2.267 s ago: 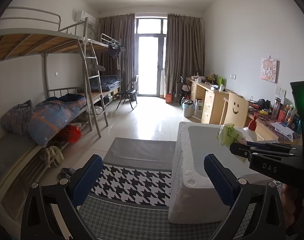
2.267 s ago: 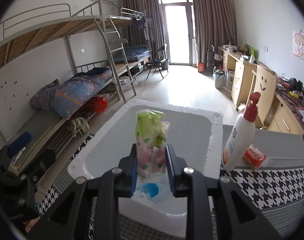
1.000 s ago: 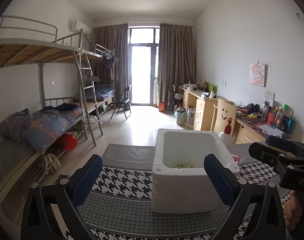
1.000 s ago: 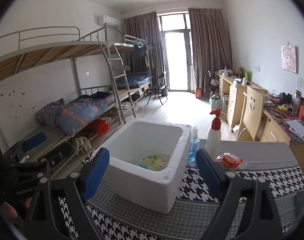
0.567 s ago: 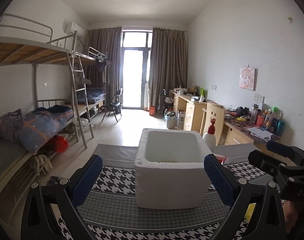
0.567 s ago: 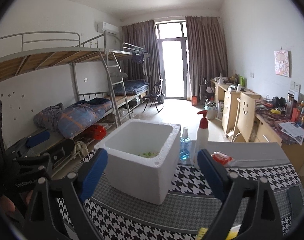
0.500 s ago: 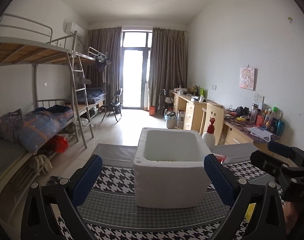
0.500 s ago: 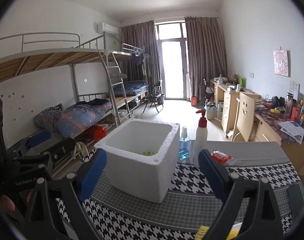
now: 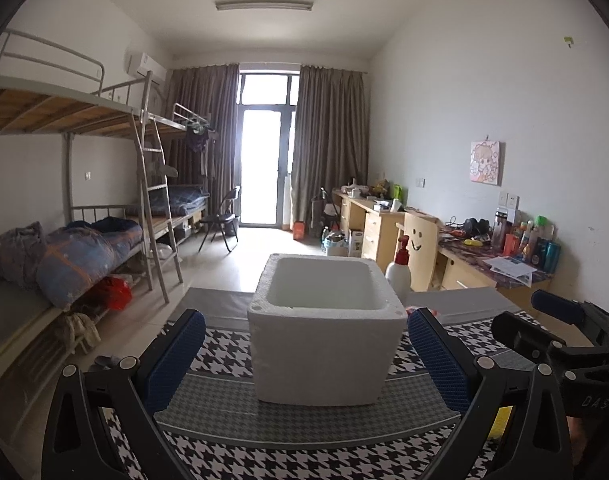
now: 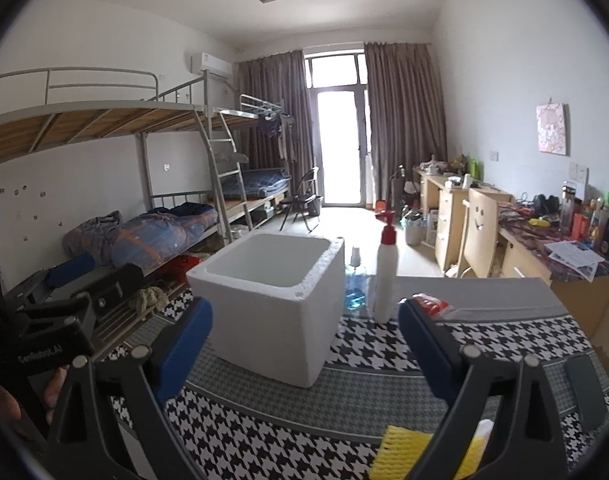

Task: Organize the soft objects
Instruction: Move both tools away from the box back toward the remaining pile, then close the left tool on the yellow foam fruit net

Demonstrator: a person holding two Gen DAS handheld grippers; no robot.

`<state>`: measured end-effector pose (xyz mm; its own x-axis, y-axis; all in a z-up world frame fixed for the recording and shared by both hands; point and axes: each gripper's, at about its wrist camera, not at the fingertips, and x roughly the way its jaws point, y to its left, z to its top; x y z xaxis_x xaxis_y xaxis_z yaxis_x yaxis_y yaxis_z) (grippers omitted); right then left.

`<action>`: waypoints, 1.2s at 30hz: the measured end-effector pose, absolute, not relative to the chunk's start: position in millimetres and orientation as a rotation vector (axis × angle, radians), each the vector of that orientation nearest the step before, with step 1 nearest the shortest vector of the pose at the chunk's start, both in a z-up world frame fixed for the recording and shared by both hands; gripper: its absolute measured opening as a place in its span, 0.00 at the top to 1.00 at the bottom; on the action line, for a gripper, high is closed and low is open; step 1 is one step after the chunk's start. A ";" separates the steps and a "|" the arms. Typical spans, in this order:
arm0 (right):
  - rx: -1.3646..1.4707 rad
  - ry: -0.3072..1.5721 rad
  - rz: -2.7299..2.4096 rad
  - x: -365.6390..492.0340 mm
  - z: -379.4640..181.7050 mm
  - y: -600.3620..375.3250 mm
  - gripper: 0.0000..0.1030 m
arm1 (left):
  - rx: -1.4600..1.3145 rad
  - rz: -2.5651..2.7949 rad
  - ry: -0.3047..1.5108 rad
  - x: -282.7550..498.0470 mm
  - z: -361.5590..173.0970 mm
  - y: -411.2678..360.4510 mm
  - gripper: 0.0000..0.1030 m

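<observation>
A white foam box [image 9: 324, 344] stands on the houndstooth tablecloth [image 9: 224, 412]; from this low angle its walls hide what lies inside. My left gripper [image 9: 304, 314] is open and empty, held back from the box's near wall. My right gripper [image 10: 304, 306] is also open wide with nothing between its blue pads [image 10: 184, 344], and the foam box [image 10: 272, 320] sits ahead of it, slightly left. A yellow sponge-like thing [image 10: 404, 448] lies on the cloth under the right gripper's right finger. Each gripper shows in the other's view: right gripper [image 9: 552, 328], left gripper [image 10: 64, 300].
Right of the box stand a white pump bottle with a red top [image 10: 384, 276], a small bottle of blue liquid [image 10: 355, 284] and a red packet [image 10: 432, 306]. A dark flat object [image 10: 584, 388] lies at the cloth's right edge. Bunk beds line the left wall, desks the right.
The right gripper, earlier shut on a green and pink packet over the box, has let it go and opened. Both grippers have pulled back from the box, whose contents have dropped out of sight.
</observation>
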<state>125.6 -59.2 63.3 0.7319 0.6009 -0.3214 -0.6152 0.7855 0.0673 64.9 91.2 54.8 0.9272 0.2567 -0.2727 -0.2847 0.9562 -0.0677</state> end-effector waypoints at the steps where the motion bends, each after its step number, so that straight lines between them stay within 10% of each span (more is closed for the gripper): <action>1: -0.046 0.333 0.663 123.4 62.3 -61.1 0.07 | -0.107 0.277 0.266 65.0 53.1 89.9 0.01; 36: 0.000 0.357 0.505 94.3 14.1 -119.1 0.07 | -0.042 0.060 0.252 59.7 11.6 30.6 0.01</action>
